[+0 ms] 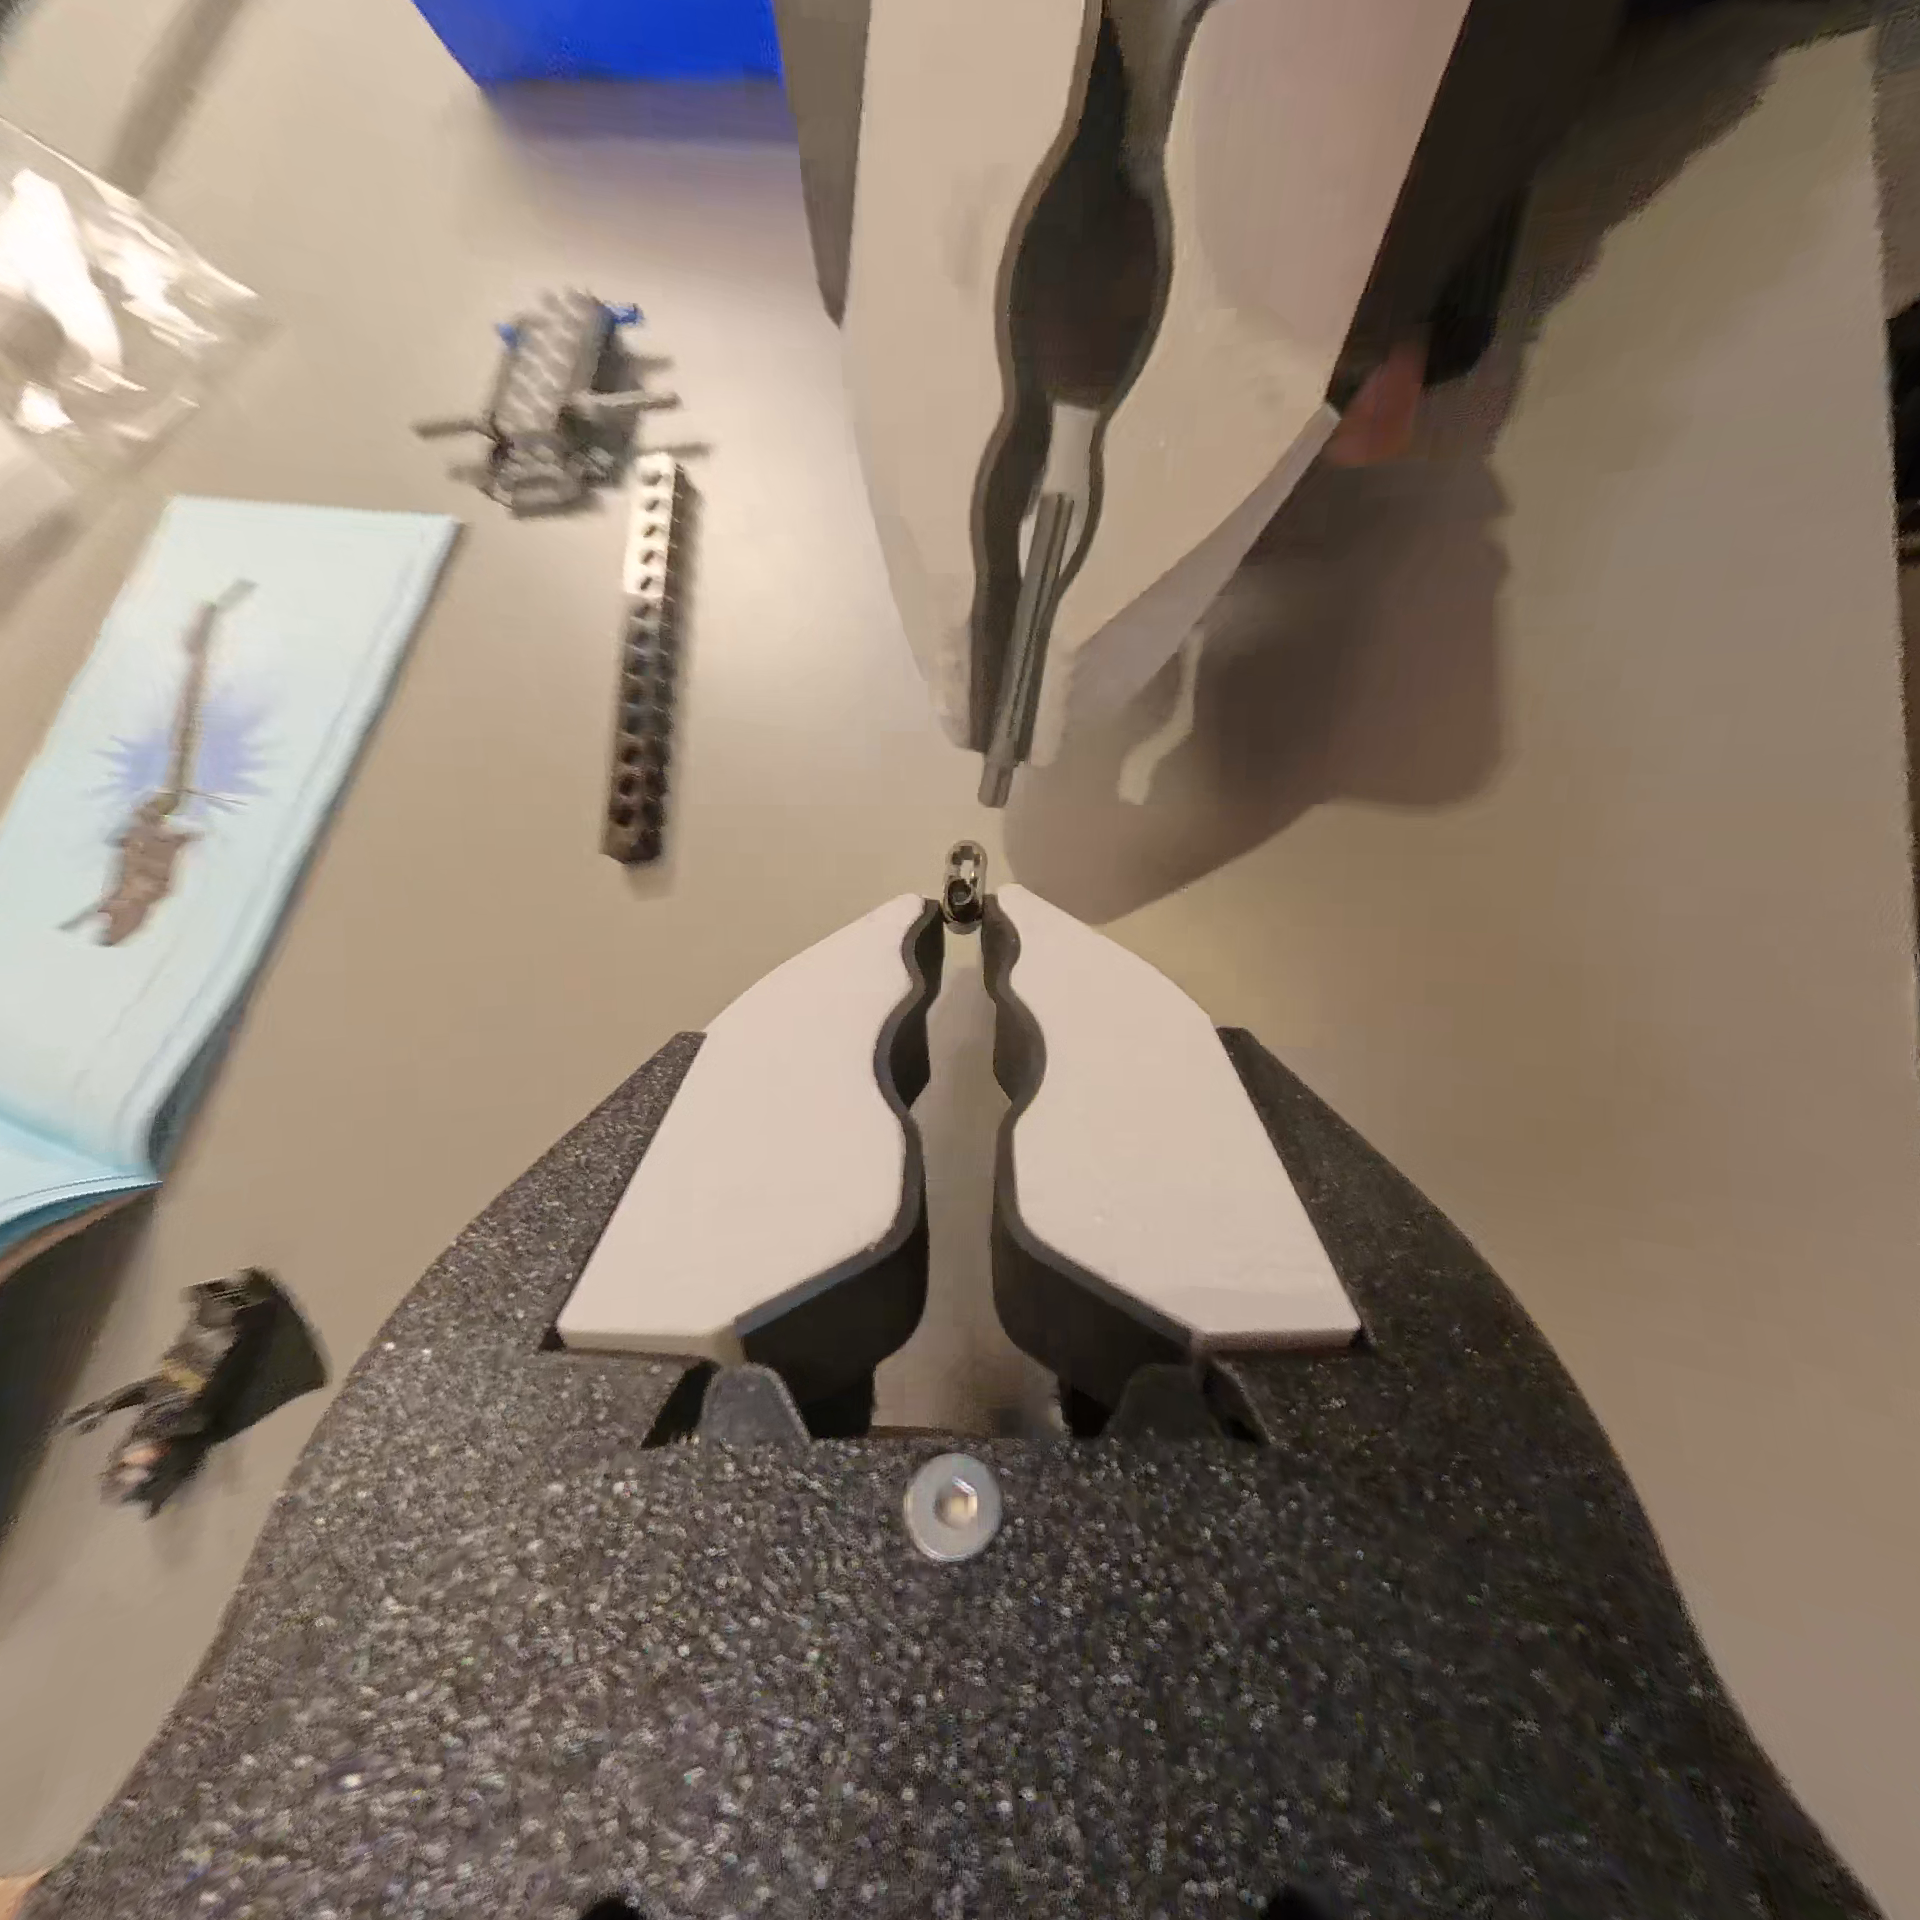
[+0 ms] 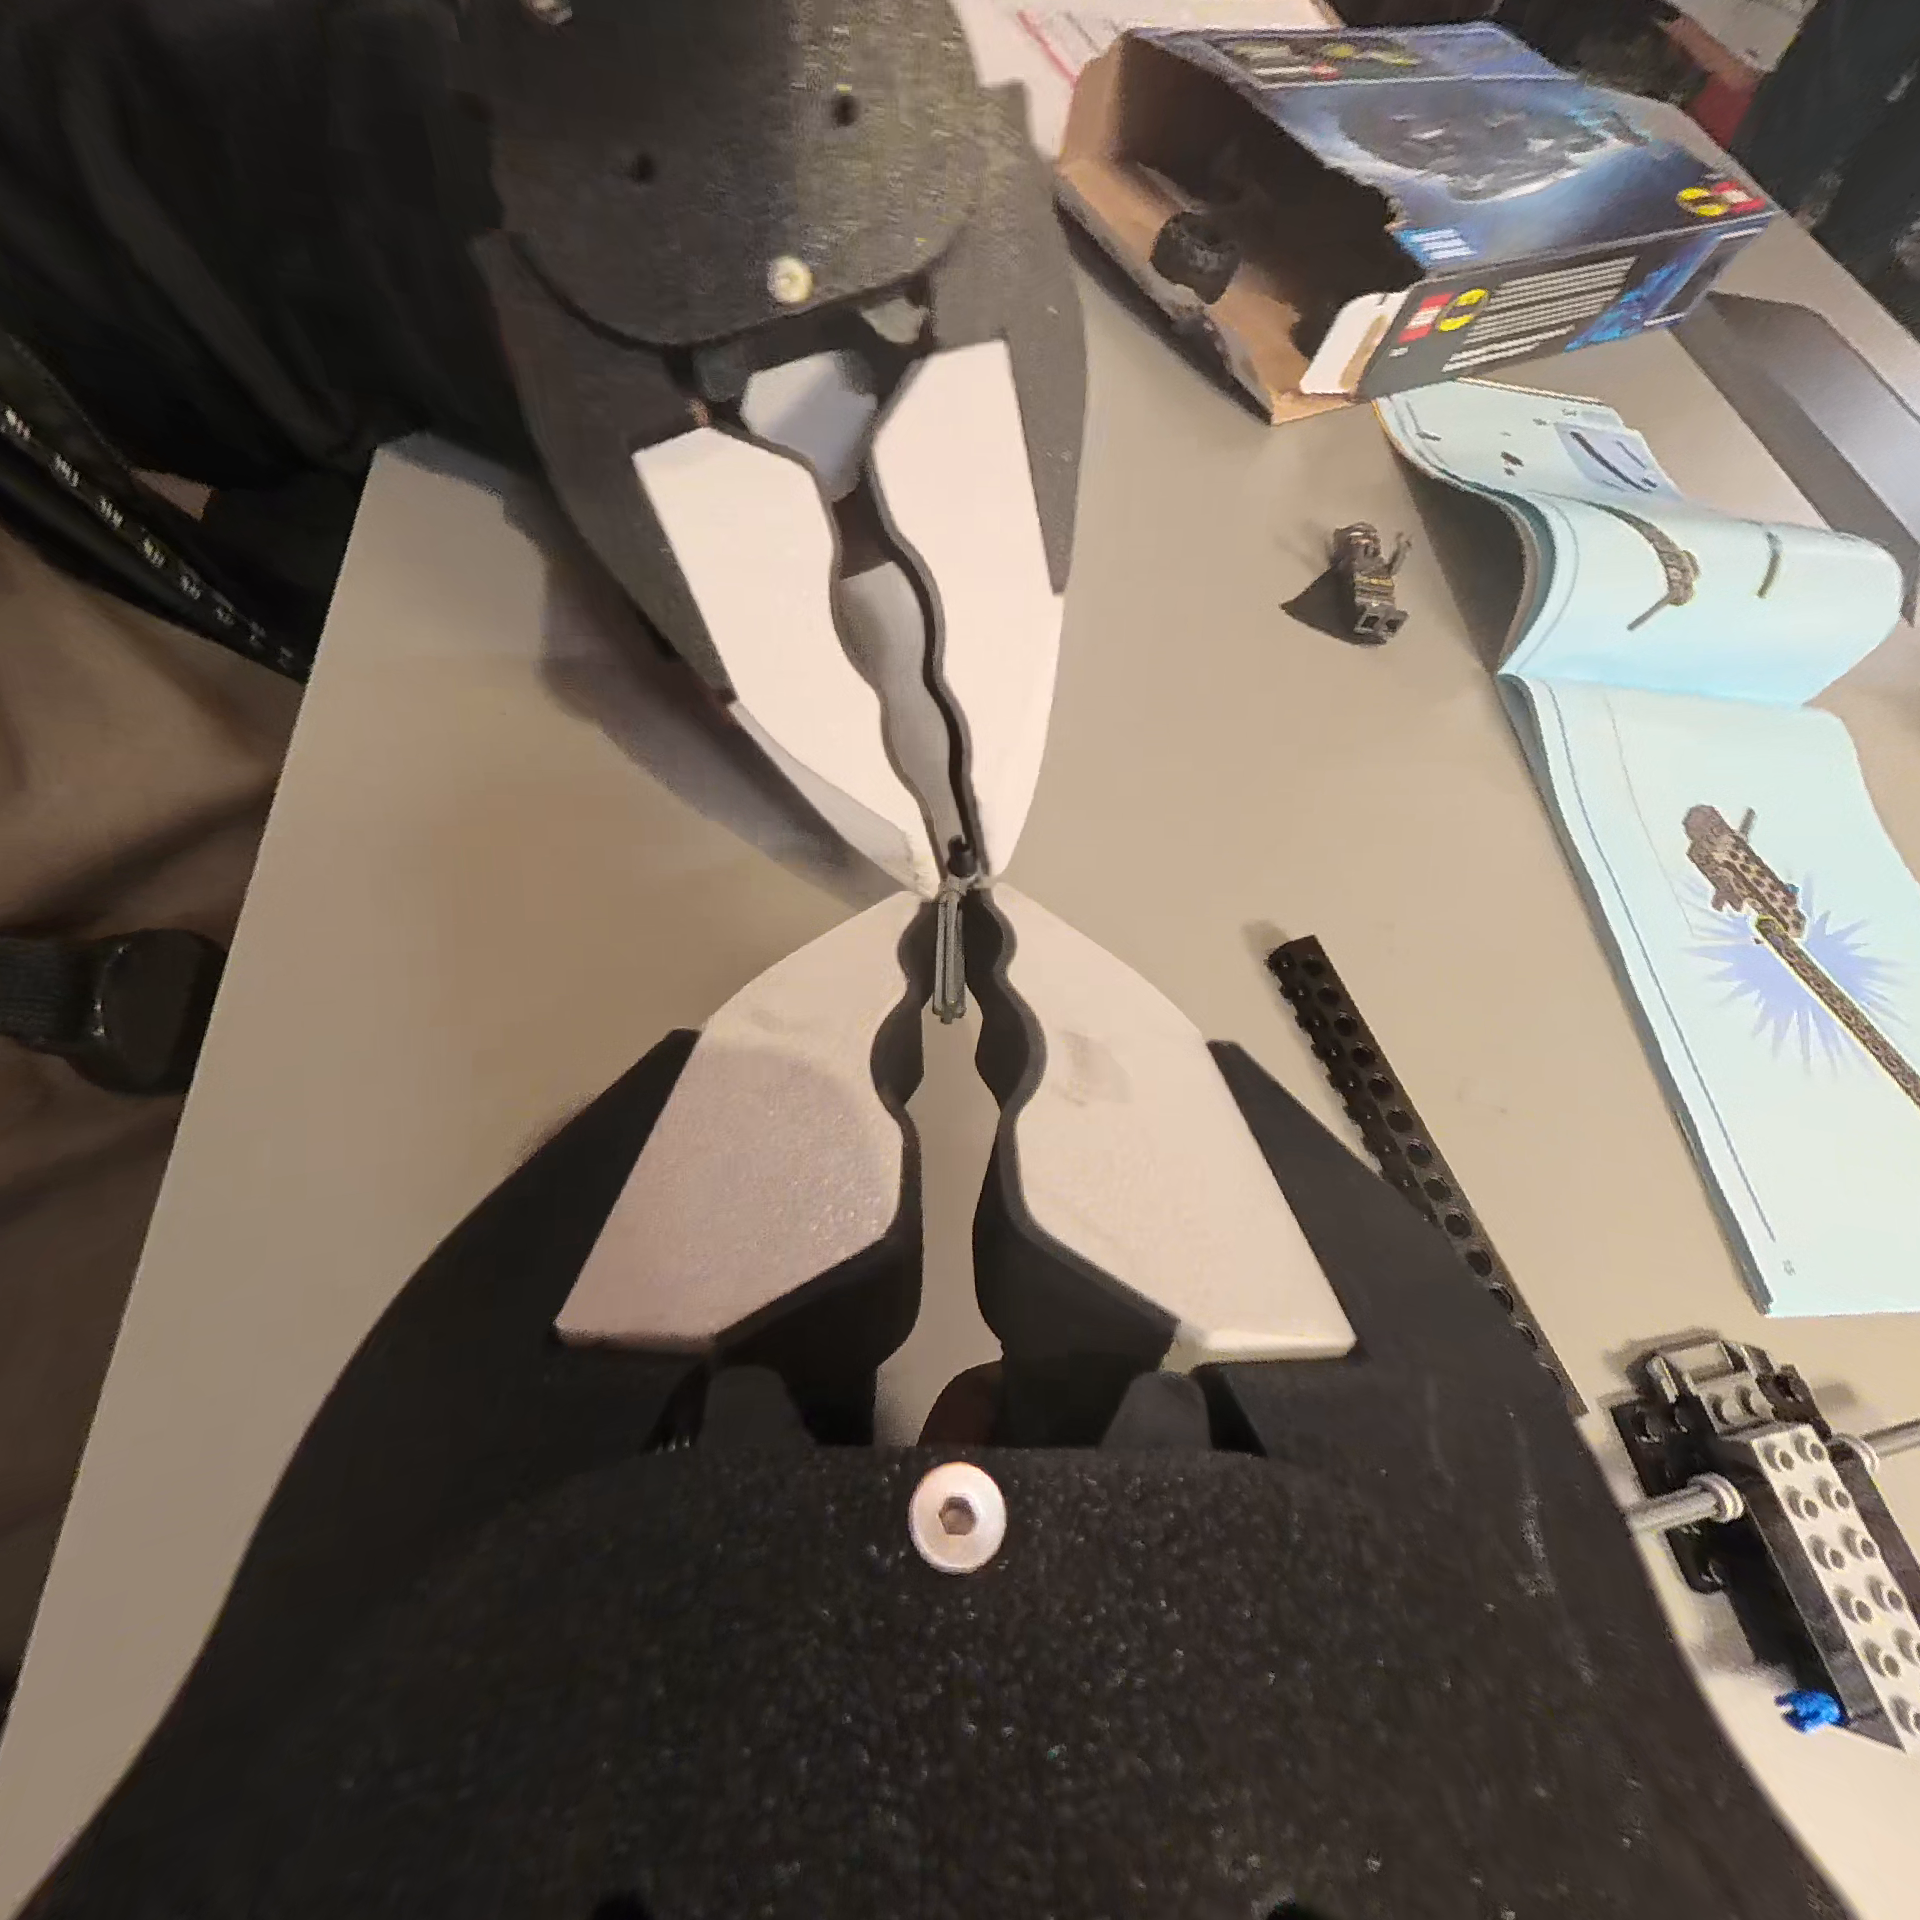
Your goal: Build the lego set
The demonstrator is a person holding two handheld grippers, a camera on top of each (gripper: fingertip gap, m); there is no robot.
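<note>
Fingers [image 1: 894, 935] of left gripper [image 1: 964, 914] pinch a small dark connector piece [image 1: 963, 878] at their tips. Right gripper [image 2: 951, 935] fingers clamp a grey axle rod [image 2: 948, 971], its end just beside the connector, above the tabletop [image 2: 623, 1039]. Nearby: black perforated beam [image 2: 1392, 1122], open light-blue booklet [image 2: 1766, 935], grey-black brick assembly [image 2: 1787, 1538], minifigure [image 2: 1371, 592], torn cardboard box [image 2: 1455, 208].
</note>
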